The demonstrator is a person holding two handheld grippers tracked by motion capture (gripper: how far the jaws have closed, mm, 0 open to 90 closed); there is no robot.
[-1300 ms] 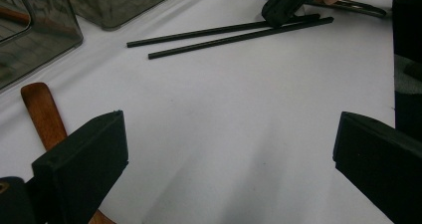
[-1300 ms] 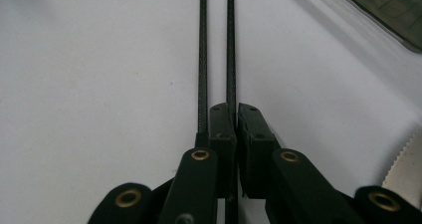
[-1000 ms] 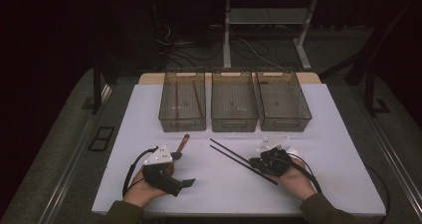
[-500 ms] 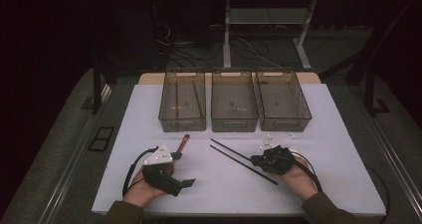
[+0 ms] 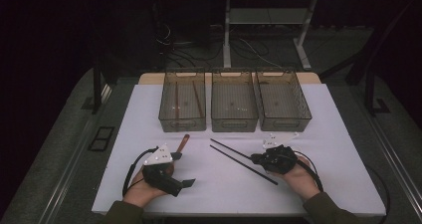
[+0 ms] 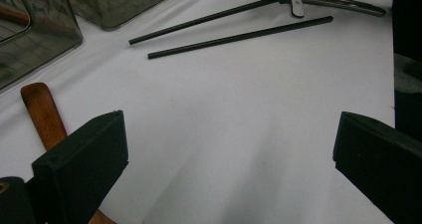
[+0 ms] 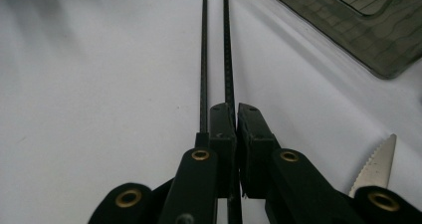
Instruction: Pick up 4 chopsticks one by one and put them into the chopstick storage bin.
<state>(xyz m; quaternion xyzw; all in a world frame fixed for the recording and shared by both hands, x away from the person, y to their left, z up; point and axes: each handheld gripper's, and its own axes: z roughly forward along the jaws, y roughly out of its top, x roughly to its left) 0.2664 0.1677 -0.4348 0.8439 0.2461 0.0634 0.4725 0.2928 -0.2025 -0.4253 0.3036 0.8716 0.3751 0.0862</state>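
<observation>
Two black chopsticks lie on the white table point(image 5: 318, 119). My right gripper point(image 5: 255, 158) is shut on the farther chopstick point(image 7: 228, 59); it runs straight out between the pressed jaws. The other chopstick point(image 7: 204, 59) lies just left of it on the table, also seen as the nearer chopstick point(image 5: 244, 165). My left gripper point(image 5: 180, 169) rests at the front left, open with bare table between its jaws point(image 6: 229, 154). A brown wooden handle point(image 6: 42, 114) lies beside its left jaw, the same handle point(image 5: 184, 142) in the high view.
Three clear bins stand in a row at the back: left bin point(image 5: 182, 126) with brown sticks inside, middle bin point(image 5: 234, 126), right bin point(image 5: 283, 126). A serrated knife tip point(image 7: 375, 169) lies by the right gripper. The table's front edge is close to both hands.
The right gripper has shifted very slightly toward the bins with the chopstick between its jaws. The left gripper has kept still.
</observation>
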